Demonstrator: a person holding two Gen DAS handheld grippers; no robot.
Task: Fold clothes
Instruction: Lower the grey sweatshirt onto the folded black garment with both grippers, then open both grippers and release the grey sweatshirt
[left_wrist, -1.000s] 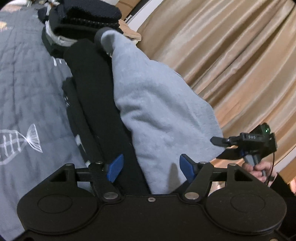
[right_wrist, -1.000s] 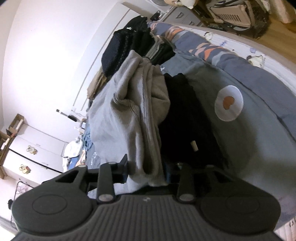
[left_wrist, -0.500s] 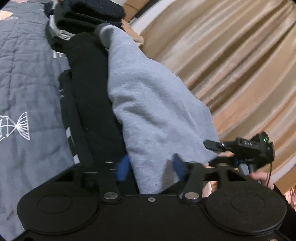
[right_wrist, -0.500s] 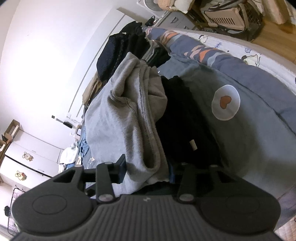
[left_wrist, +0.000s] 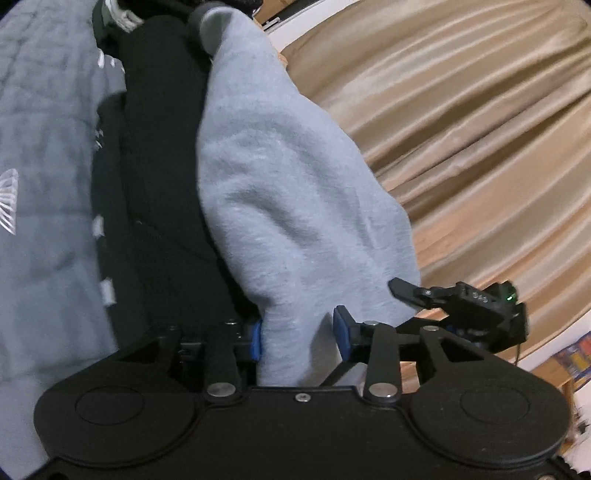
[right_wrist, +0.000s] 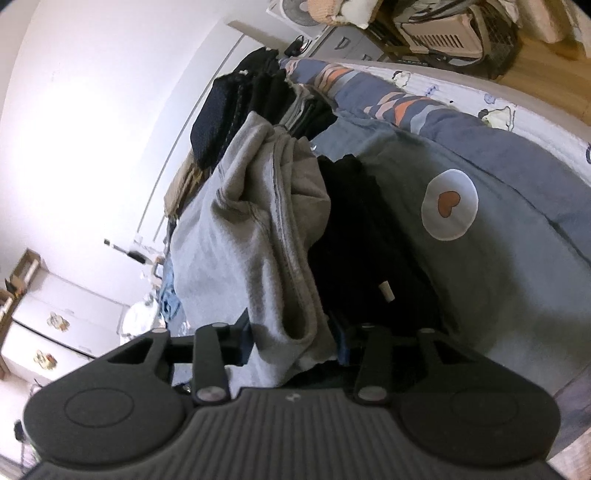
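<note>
Both tools angle slightly downward, left tool (left_wrist: 299, 338) and right tool (right_wrist: 295, 341) clamping the grey garment (left_wrist: 295, 206).

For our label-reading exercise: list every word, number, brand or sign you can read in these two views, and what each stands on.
No quotable text: nothing reads clearly.
Small white marking on the black housing beside the green light: too blurred to read.
White print on the black garment: mostly hidden, unreadable.
One sign only: a brown heart on a white patch of the quilt.
</note>
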